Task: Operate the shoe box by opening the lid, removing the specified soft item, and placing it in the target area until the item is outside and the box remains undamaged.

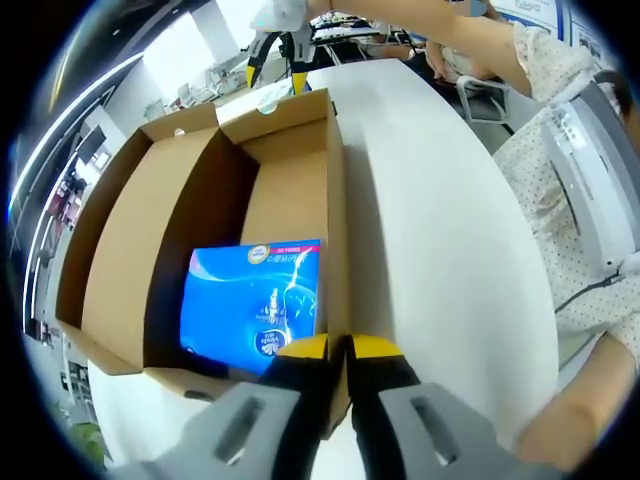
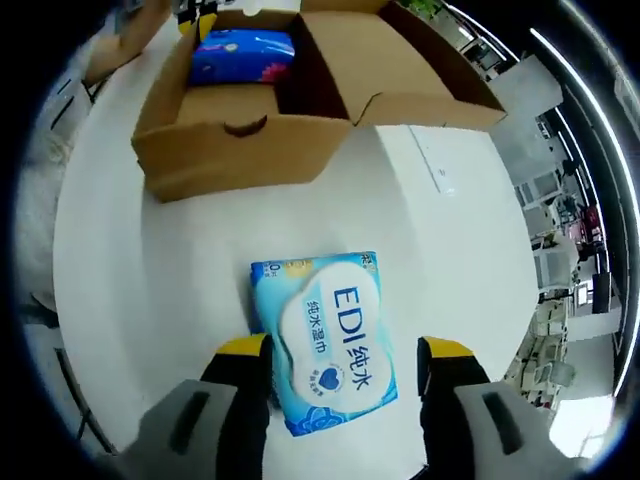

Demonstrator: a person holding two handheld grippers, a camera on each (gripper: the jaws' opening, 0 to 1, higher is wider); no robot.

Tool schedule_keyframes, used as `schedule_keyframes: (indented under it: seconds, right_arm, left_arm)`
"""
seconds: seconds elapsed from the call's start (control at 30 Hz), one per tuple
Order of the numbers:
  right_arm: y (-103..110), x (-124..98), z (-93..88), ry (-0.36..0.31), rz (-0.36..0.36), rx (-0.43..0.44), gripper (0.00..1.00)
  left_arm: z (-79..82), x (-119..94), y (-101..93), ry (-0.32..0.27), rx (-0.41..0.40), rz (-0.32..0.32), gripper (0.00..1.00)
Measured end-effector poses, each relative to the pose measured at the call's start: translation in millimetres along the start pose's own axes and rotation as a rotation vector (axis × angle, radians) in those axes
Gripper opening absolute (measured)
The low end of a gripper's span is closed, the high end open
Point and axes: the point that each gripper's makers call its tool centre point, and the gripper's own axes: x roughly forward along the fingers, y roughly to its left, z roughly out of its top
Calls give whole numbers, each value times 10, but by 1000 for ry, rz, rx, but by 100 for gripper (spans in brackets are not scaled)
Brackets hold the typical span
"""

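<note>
The cardboard shoe box [image 1: 290,190] stands open on the white table [image 1: 440,220], its lid folded out to the left. A blue soft pack [image 1: 255,300] lies inside at the near end. My left gripper [image 1: 338,350] is shut on the box's near right wall, one yellow-tipped jaw on each side. Past the box's far end is my right gripper [image 1: 275,50]. In the right gripper view a second blue wet-wipe pack [image 2: 325,340] lies flat on the table [image 2: 150,270], outside the box [image 2: 250,140]. My right gripper [image 2: 345,355] is open, its jaws on either side of it.
A person in a dotted sleeve [image 1: 570,170] stands along the table's right side, an arm reaching toward the far end. Chairs and desks stand beyond the table. Bare white tabletop [image 2: 460,260] lies around the outside pack. The box lid flap [image 2: 420,70] hangs out sideways.
</note>
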Motion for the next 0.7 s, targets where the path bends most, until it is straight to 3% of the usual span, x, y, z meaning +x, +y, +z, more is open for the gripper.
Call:
schedule_keyframes:
  seconds: [0.2,0.4,0.7]
  right_arm:
    - [-89,-149,160,-146,-72,60,48]
    - [-54,-218,267,-220,-84,76,48]
    - [23,-436,773,-444,-123,119,42]
  left_arm:
    - [1,-1,-2,2,-1,2,6]
    - [1,-5,0,2,-2,2,6]
    - [-2,-9,1,4,-2,3,6]
